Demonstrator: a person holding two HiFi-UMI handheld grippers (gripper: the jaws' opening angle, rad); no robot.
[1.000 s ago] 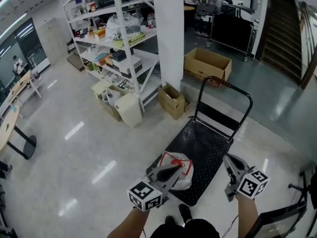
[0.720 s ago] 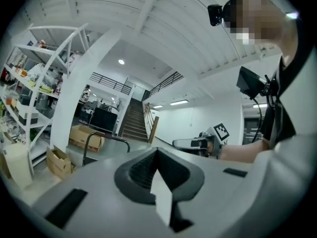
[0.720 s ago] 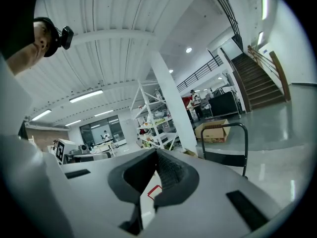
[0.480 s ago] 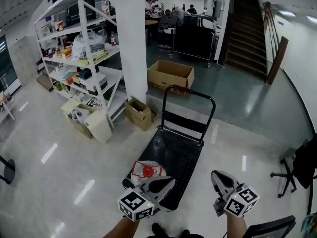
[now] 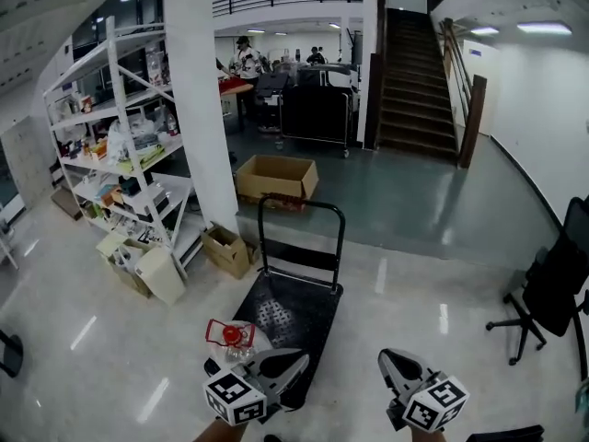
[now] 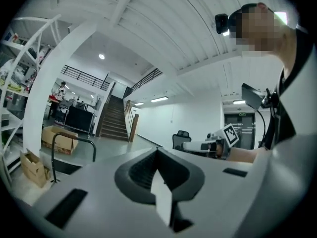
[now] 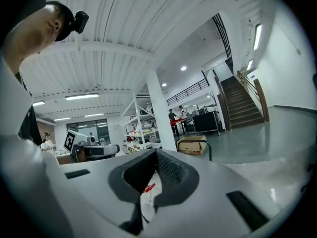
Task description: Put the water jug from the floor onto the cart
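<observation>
Glossy floor (image 5: 110, 339) held the cart (image 5: 296, 304) ahead of both tools. Its near end carried the water jug (image 5: 232, 337), just beyond the left tool (image 5: 296, 359). Left tool and right tool (image 5: 388, 359) were both closed, empty.

Left gripper (image 5: 302, 358), right gripper (image 5: 385, 358): fingers together.

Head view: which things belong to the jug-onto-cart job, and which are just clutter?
Job:
- water jug
- cart
- left gripper, shut, empty
- right gripper, shut, empty

Lying about:
- open cardboard box
- small carton
- shelving rack
- office chair
- staircase
</observation>
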